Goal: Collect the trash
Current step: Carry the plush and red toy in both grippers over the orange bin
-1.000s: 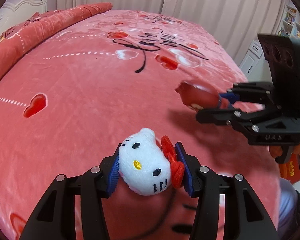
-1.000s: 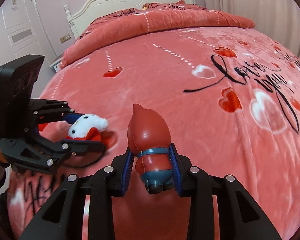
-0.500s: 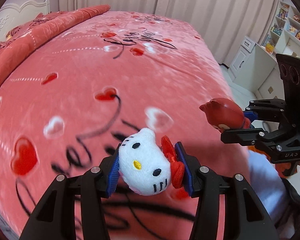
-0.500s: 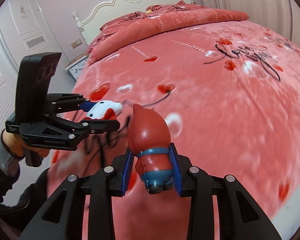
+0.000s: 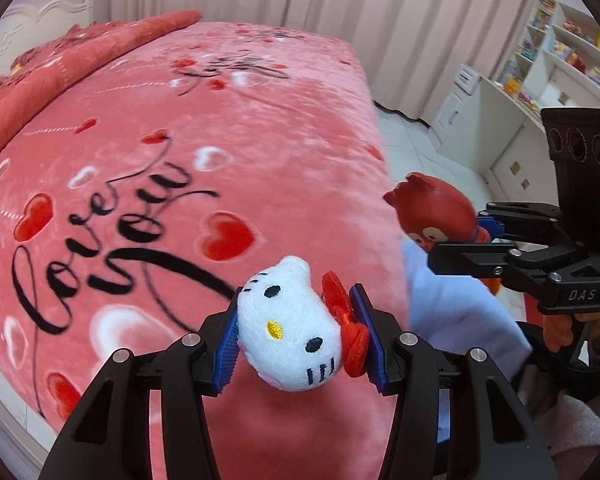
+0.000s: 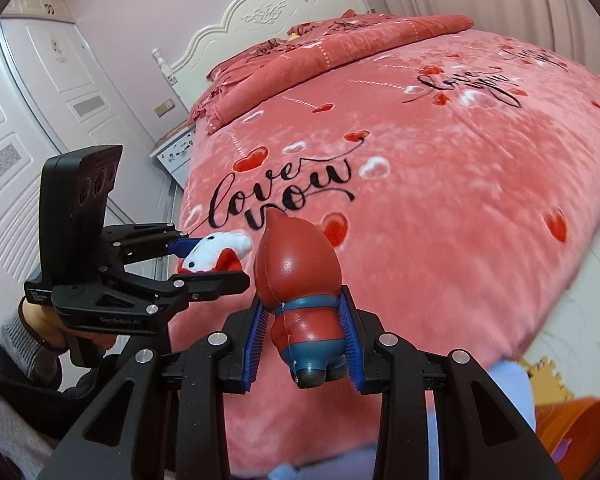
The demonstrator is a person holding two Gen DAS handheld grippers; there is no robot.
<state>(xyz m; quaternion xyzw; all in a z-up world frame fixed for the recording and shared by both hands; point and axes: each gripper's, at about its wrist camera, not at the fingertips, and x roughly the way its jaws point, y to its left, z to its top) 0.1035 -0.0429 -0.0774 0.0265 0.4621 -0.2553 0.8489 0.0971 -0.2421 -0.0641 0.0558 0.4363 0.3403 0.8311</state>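
A white plush cat head with a red bow (image 5: 290,334) is clamped between the blue pads of my left gripper (image 5: 300,340), held in the air over the near edge of the pink bed (image 5: 220,140). My right gripper (image 6: 306,346) is shut on a red squishy figure in blue overalls (image 6: 300,292), gripped around its lower body. Each view shows the other gripper: the right gripper (image 5: 456,240) with the red figure (image 5: 432,210) sits at the right, the left gripper (image 6: 216,260) with the plush (image 6: 216,252) at the left.
The bed's blanket carries hearts and black "love you" lettering (image 6: 280,196). A white headboard (image 6: 280,12) and wardrobe doors (image 6: 40,100) stand behind. White shelves with small items (image 5: 560,60) line the right wall. An orange object (image 6: 572,428) lies low at the right. A hand (image 6: 40,320) holds the left gripper.
Both grippers have drawn back from over the bed toward its foot edge and risen a little, each still clamping its toy. More floor and furniture show now.
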